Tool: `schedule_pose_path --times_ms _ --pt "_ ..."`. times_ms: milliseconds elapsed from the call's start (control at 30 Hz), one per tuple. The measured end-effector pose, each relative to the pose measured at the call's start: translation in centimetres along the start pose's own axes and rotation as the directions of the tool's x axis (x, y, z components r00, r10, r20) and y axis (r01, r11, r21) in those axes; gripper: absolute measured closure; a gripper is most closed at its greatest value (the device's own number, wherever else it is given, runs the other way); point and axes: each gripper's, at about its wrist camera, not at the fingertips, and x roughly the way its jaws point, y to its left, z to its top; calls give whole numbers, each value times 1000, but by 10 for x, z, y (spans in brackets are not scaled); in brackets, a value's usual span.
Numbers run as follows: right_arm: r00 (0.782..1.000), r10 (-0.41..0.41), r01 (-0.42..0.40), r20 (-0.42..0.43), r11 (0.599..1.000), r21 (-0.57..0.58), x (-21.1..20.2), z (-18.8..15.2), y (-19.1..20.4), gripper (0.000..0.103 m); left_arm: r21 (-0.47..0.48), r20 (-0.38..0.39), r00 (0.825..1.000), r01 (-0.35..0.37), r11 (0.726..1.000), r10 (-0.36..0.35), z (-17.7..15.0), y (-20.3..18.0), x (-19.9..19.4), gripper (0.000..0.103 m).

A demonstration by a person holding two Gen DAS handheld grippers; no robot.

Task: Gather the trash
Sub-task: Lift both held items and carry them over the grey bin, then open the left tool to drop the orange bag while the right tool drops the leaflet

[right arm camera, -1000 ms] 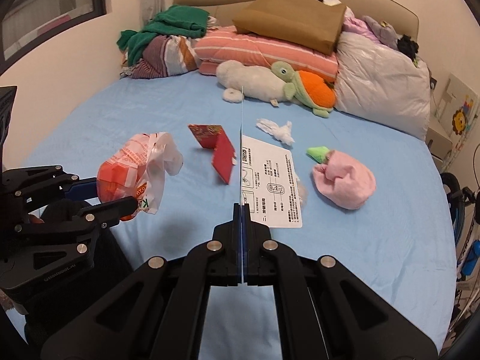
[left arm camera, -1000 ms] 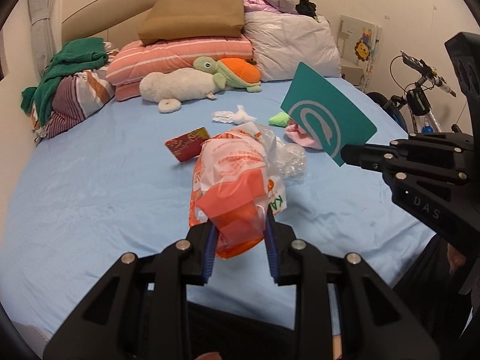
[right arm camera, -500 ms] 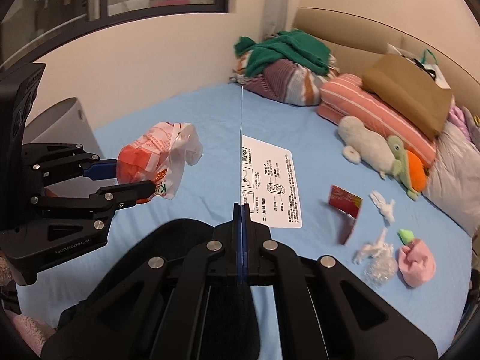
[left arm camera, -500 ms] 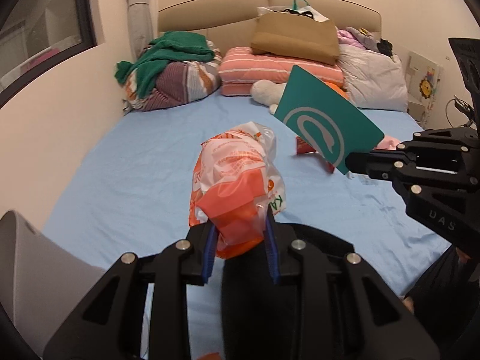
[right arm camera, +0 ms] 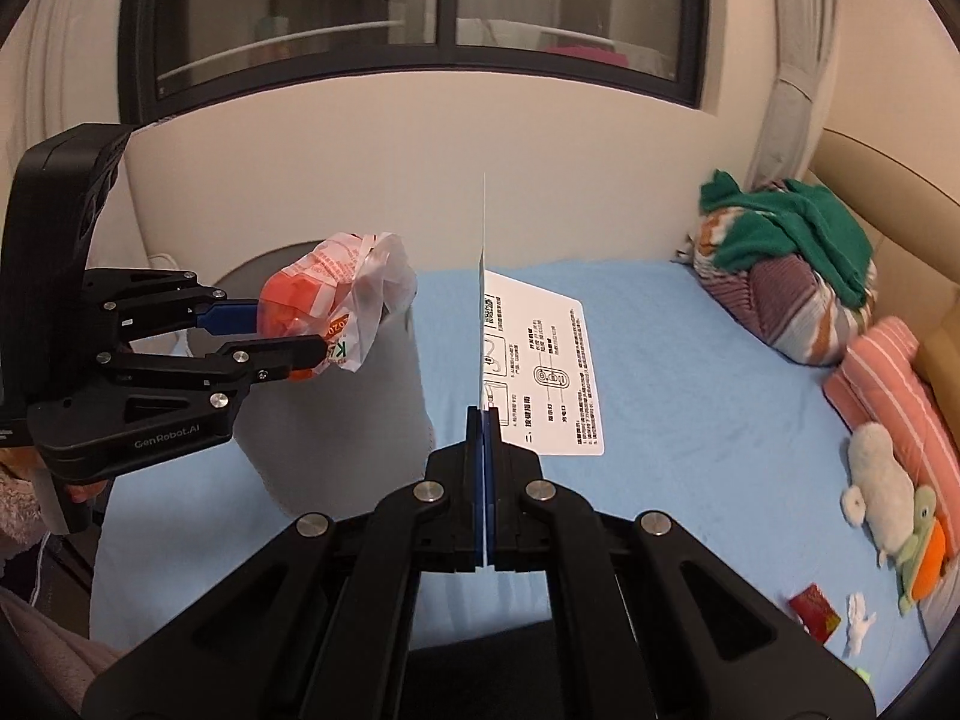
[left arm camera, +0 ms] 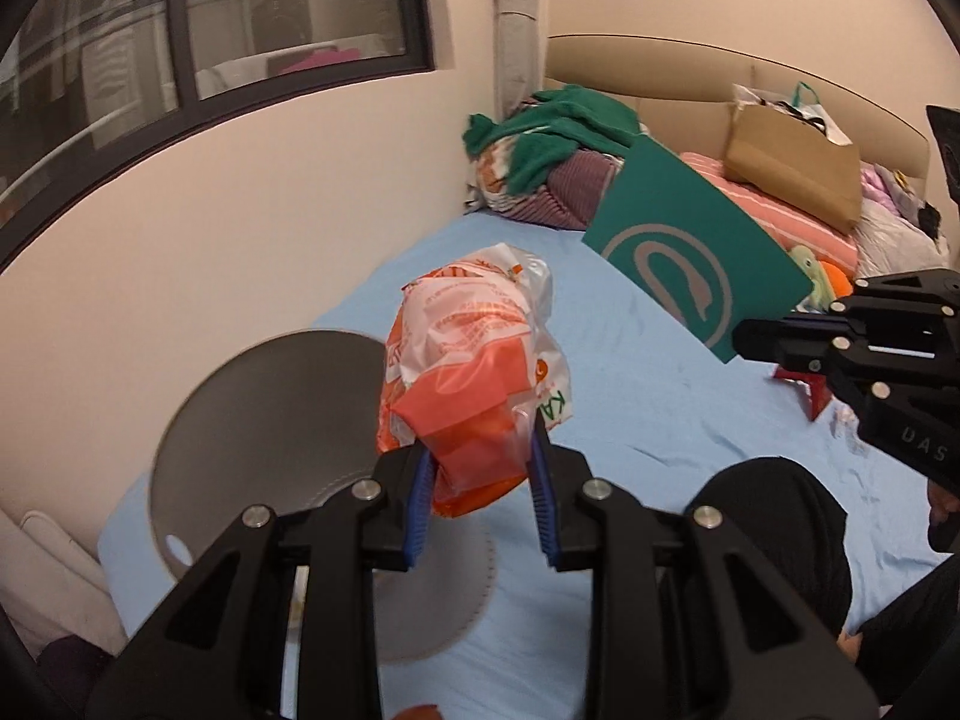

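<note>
We see two hand-held grippers raised above a bed with a light blue sheet (right arm camera: pixel 690 372). The left gripper (left arm camera: pixel 478 480) pinches an orange and white plastic bag (left arm camera: pixel 474 360) between its blue pads (left arm camera: pixel 543 498); the bag hangs in the air, just above the open mouth of a grey bin (left arm camera: pixel 264 420) that stands beside the bed. The right gripper (right arm camera: pixel 483 438) has its jaws pressed together on a folded card (right arm camera: pixel 540 372), green on one face and white with printed instructions on the other, held upright over the sheet. Further along the bed we note a red packet (right arm camera: pixel 815 611) and a scrap of white tissue (right arm camera: pixel 858 621), both lying on the sheet near a plush turtle (right arm camera: pixel 921 549). Folded clothes (right arm camera: pixel 786 252) sit by the headboard.
</note>
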Motion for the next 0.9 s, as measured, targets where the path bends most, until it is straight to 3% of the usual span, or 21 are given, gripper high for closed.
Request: schedule_pose_path --times_ms 167,300,667,767,833,900 --pt "995 90 -87 35 993 -79 9 47 27 103 -59 10 992 -128 990 128 9 44 -22 74" --pt "984 170 -162 56 979 -123 16 79 46 103 -91 11 982 -187 978 189 15 68 -37 74" --pt "953 300 -291 37 944 -154 51 122 77 103 -123 -21 975 -221 967 220 10 91 -38 73" --pt "950 314 -310 7 942 -124 66 120 77 103 -144 -28 978 -211 967 209 7 97 -36 67" --pt "949 315 -315 -20 944 -99 80 118 74 101 -160 -46 977 -211 964 206 3 100 -30 54" --pt "949 312 -314 -44 946 -74 93 115 69 86 -167 -63 975 -222 961 214 0 102 -22 33"
